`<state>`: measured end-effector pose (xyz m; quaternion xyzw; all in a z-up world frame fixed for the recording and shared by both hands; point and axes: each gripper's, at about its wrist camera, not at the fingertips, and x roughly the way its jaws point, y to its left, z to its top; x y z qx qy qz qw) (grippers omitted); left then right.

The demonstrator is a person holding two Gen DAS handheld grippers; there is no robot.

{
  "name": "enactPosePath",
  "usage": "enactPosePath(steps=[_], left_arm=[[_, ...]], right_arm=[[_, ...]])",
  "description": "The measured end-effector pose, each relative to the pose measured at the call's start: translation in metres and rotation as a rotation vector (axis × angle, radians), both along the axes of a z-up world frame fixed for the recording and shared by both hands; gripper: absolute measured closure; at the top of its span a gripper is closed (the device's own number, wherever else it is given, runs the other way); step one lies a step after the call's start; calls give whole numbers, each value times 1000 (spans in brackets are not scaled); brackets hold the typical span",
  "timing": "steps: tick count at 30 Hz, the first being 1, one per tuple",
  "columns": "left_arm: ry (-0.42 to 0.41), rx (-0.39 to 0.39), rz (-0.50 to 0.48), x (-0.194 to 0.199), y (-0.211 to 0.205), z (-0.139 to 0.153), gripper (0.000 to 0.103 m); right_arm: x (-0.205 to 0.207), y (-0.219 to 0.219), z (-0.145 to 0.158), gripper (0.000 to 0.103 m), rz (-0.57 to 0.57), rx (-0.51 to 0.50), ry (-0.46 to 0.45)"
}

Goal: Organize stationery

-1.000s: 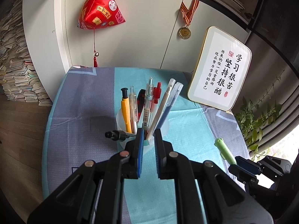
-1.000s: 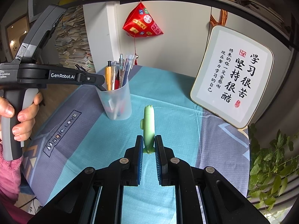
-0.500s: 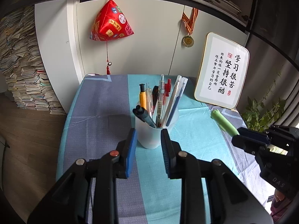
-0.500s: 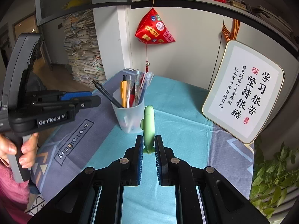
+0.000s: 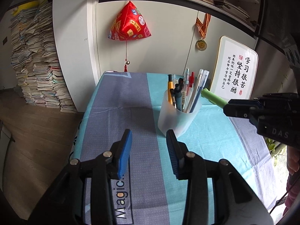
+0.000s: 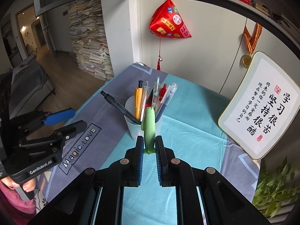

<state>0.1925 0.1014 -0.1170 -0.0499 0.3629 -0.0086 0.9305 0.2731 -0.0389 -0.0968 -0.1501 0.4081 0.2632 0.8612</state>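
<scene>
Right wrist view shows the right tool (image 6: pixel 149 146) clamped on the lower end of a green pen (image 6: pixel 149 127), whose tip reaches toward the frosted cup (image 6: pixel 134 131) of pens standing mid-worktop (image 6: pixel 196 136), nearer the far edge. The left tool (image 5: pixel 149 150) sits before the cup, jaws opening with nothing between them. My advice: carry the green pen above the rim first, aim for the gap beside the leaning dark pen (image 6: pixel 120 106), then lower it steeply before letting go. Bumping the crowded pens could tip the light cup; the left tool could steady its wall.
</scene>
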Motion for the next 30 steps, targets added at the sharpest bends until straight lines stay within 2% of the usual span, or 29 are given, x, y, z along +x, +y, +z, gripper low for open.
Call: enactPosePath(steps=[12,18,21,24,27,30], left_arm=[[0,-14,-16,0,6,-5,67],[7,-15,-19,2,9,-8,67],[8,-16,-23,2,9,-7,67],[1,-9,-28,1,7,-3,67],[-12,-8,-34,-3,4,3,67],[-38,-5,-38,-10,-1,13,57]], right_arm=[[28,31,-10,90,-4,-91,44],[40,36,-11,90,-24,-77,41],[41,33,-9,90,-37,-35,41],[31,22,0,90,-62,1,0],[14,11,9,90,-89,-10,-54],[-9,-7,20,90,-126,9,-101]])
